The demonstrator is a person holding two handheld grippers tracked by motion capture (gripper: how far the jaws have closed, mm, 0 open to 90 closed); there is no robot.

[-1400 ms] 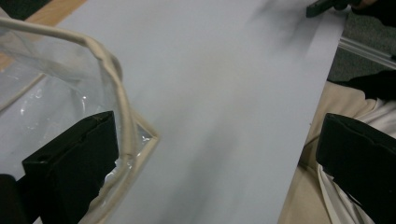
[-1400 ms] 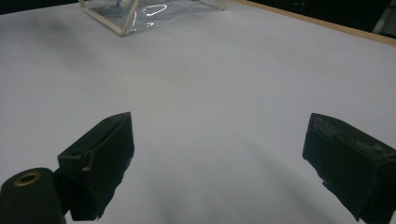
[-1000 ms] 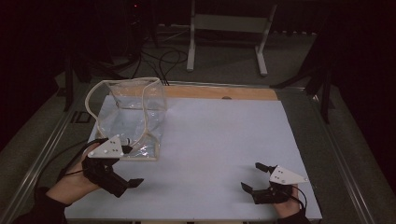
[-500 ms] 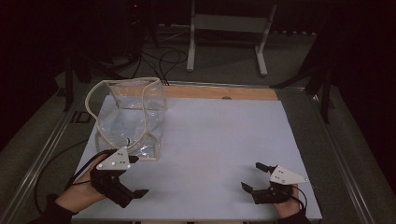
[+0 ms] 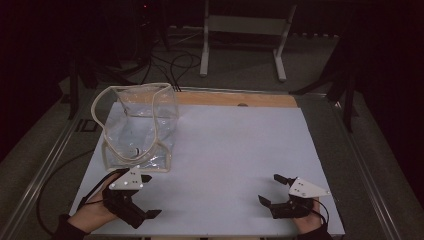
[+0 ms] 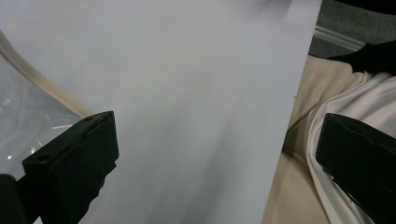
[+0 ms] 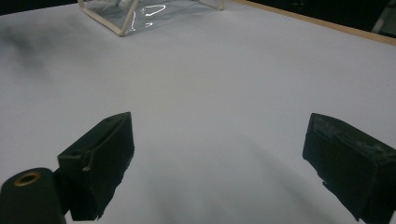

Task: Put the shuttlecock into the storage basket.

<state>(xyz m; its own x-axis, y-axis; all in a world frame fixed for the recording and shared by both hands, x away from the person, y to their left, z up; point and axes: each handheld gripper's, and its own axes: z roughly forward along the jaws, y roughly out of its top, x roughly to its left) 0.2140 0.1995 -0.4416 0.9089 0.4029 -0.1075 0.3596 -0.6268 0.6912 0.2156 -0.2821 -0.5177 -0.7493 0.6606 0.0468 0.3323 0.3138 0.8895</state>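
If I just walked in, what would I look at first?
Probably the clear plastic bag with its cream trim, standing open at the far left of the white table. Next, the two black grippers near the front edge: the left gripper just in front of the bag, the right gripper at the right corner, both with fingers spread and holding nothing.

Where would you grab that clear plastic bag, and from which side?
Probably the cream-trimmed rim at the open top of the clear bag, pinching the near edge from the left gripper's side. The piping looks stiffer than the floppy, glossy walls, and the bag stands upright just beyond that gripper, whose jaws are open.
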